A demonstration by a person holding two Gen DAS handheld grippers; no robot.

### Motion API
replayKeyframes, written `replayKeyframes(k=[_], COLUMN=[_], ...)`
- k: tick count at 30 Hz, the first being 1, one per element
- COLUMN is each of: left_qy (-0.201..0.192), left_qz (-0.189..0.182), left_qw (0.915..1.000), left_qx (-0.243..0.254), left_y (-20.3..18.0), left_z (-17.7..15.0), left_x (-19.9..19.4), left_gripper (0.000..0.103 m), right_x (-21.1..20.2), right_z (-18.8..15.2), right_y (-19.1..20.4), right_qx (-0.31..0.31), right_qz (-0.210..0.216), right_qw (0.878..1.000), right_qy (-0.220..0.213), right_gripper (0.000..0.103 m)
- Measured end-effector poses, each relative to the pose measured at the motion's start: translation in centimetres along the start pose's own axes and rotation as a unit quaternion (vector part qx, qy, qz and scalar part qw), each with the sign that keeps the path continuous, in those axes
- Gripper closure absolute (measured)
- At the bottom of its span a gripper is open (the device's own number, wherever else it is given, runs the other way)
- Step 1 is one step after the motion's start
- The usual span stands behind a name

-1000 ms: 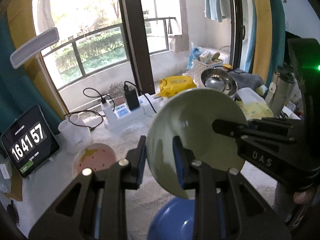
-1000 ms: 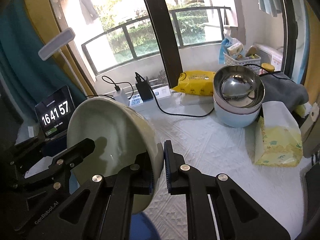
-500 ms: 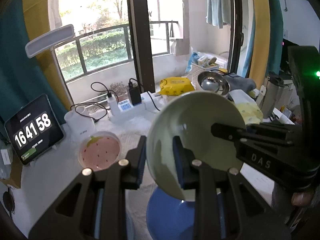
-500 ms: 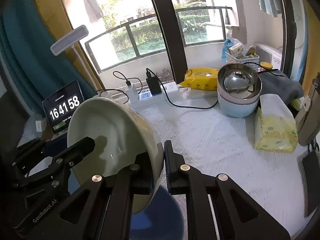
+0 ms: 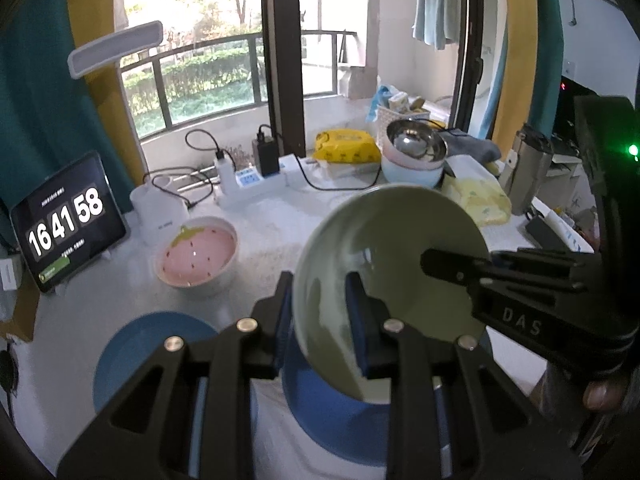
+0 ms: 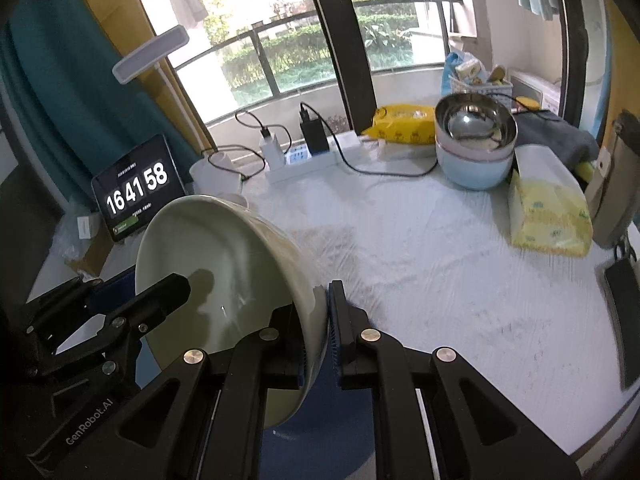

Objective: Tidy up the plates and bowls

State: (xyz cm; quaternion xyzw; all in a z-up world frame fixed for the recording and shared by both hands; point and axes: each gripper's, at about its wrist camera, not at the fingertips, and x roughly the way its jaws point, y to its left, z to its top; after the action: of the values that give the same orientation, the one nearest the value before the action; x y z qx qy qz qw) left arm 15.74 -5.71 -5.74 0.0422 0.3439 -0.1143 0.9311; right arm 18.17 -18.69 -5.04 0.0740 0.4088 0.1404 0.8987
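A pale green bowl [image 5: 400,256] is held tilted on edge above the table by both grippers. My left gripper [image 5: 318,296] is shut on its near rim, one pad inside and one outside. My right gripper [image 6: 318,312] is shut on the opposite rim of the green bowl [image 6: 208,264]. Under the bowl lies a blue plate [image 5: 332,400], with a second blue plate [image 5: 132,352] to its left. A pink strawberry bowl [image 5: 196,256] stands further back on the left. At the far right is a stack of bowls [image 6: 474,140] topped by a steel one.
A tablet clock [image 6: 136,192] leans at the back left beside a white cup [image 5: 160,212]. A power strip with cables [image 5: 256,176] and a yellow pack [image 5: 346,146] lie by the window. A tissue pack [image 6: 548,216] sits at the right, by the table edge.
Both grippers, still gripping the green bowl, have drawn back from the window. More of the table shows, and both blue plates have come into view below.
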Motion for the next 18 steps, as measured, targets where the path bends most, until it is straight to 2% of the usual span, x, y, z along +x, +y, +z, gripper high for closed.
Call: replayKeyframes(k=[18], left_qy=[0.047], left_qz=[-0.010], left_qw=[0.9988], left_qx=[-0.008], left_y=[-0.2], left_z=[-3.6], left_x=[1.0], left_gripper=[0.076], right_x=[1.2], right_z=[-3.8], right_y=[0.0], right_qx=[0.003], right_qz=[-0.010], right_qw=[0.999], right_qy=[0.049], right_gripper=[0.092])
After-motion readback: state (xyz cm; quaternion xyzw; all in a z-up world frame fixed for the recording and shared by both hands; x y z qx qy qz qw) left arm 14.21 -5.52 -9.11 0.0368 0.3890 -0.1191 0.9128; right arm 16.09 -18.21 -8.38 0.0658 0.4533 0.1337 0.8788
